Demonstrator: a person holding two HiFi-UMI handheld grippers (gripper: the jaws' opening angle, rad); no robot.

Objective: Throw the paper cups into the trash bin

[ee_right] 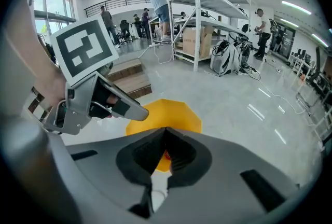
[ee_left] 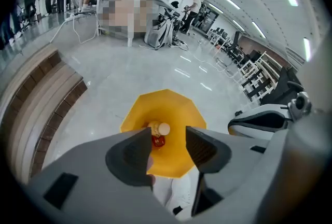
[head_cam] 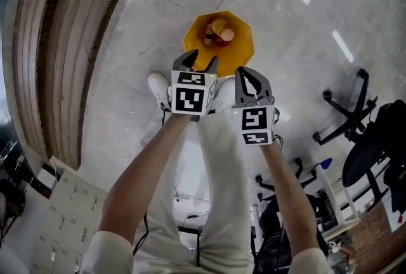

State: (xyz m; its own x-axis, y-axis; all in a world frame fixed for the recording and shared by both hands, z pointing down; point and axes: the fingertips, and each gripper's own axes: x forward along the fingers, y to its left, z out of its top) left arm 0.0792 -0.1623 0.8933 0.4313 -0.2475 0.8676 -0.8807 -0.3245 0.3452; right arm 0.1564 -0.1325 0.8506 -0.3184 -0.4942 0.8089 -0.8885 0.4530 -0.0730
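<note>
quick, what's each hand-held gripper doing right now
Left hand-held gripper: open, nothing between its jaws.
Right hand-held gripper: closed, holding nothing.

We cannot read any text, number or brand. The left cube (head_cam: 188,96) and the right cube (head_cam: 255,124) carry only black-and-white square patterns. The red print among the paper cups (ee_left: 160,129) in the trash bin (ee_left: 171,106) is too small to read.
</note>
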